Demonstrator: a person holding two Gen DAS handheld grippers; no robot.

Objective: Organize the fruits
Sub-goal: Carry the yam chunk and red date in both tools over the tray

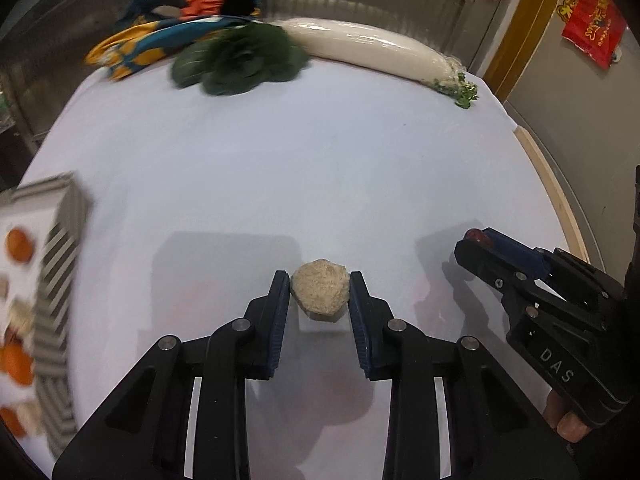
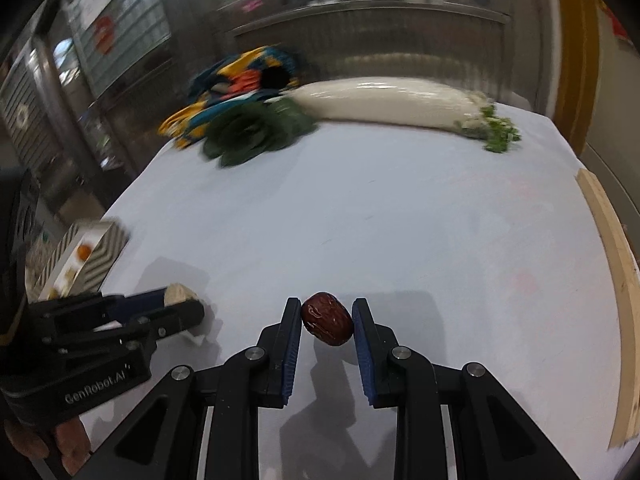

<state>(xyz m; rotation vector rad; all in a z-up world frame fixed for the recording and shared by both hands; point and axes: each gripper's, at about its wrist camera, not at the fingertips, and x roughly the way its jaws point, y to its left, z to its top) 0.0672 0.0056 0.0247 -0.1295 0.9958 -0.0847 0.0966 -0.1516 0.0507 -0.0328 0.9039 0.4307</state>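
Note:
My left gripper [image 1: 319, 294] is shut on a beige rough lump [image 1: 320, 292] and holds it above the white table; in the right wrist view the same gripper [image 2: 182, 304] shows at the left with the lump [image 2: 179, 293] between its fingers. My right gripper [image 2: 327, 323] is shut on a dark red date [image 2: 327, 324]; in the left wrist view it [image 1: 474, 242] sits at the right with the date [image 1: 476, 235] at its tip. A striped tray [image 1: 60, 280] at the left edge holds orange fruits [image 1: 18, 245] and beige pieces.
A long white radish [image 1: 372, 48] lies along the table's far edge, with dark leafy greens [image 1: 240, 60] and a colourful cloth bag [image 1: 180, 20] to its left. A wooden strip [image 2: 616, 280] runs along the table's right edge. The tray also shows in the right wrist view [image 2: 100, 252].

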